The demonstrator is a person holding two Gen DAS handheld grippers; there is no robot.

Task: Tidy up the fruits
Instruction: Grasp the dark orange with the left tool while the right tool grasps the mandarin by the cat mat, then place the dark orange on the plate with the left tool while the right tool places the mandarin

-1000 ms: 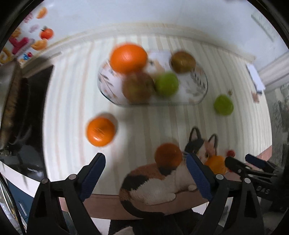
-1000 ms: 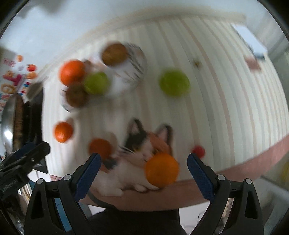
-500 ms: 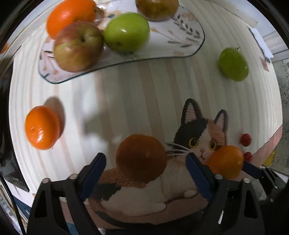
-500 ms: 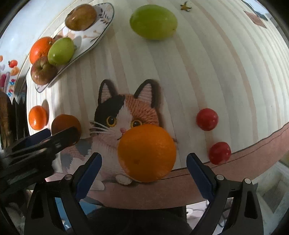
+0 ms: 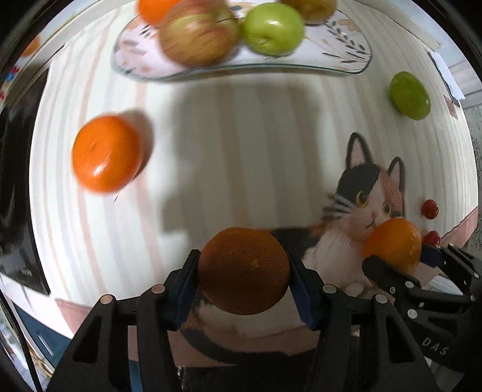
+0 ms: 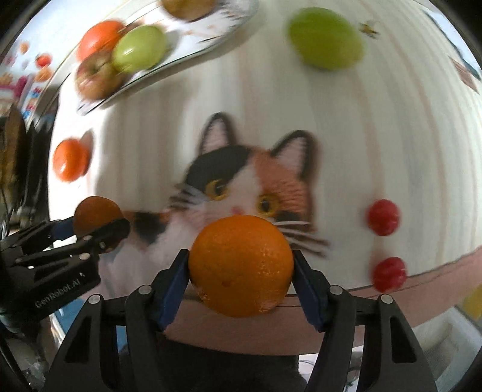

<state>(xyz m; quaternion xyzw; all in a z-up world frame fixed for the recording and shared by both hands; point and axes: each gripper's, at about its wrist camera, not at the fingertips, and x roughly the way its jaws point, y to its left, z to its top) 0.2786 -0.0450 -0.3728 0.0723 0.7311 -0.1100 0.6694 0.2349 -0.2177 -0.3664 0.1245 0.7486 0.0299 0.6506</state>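
My left gripper [image 5: 243, 271] is shut on a dark orange [image 5: 243, 270] near the front edge of the striped mat. My right gripper [image 6: 241, 267] is shut on a brighter orange [image 6: 241, 265]; that orange also shows in the left wrist view [image 5: 393, 248]. The glass plate [image 5: 340, 57] at the back holds a red-yellow apple [image 5: 197, 34], a green apple [image 5: 272, 27], an orange and a brown fruit. A loose orange [image 5: 105, 153] lies at the left and a green apple [image 5: 409, 95] at the right of the mat.
The mat carries a printed calico cat [image 6: 250, 184]. Two small red fruits [image 6: 382, 217] [image 6: 388, 273] lie at the right near the mat's pink front border. Dark objects stand off the mat's left edge.
Both grippers have dropped toward the mat's front and closed on their oranges; half a second ago both stood open around them.
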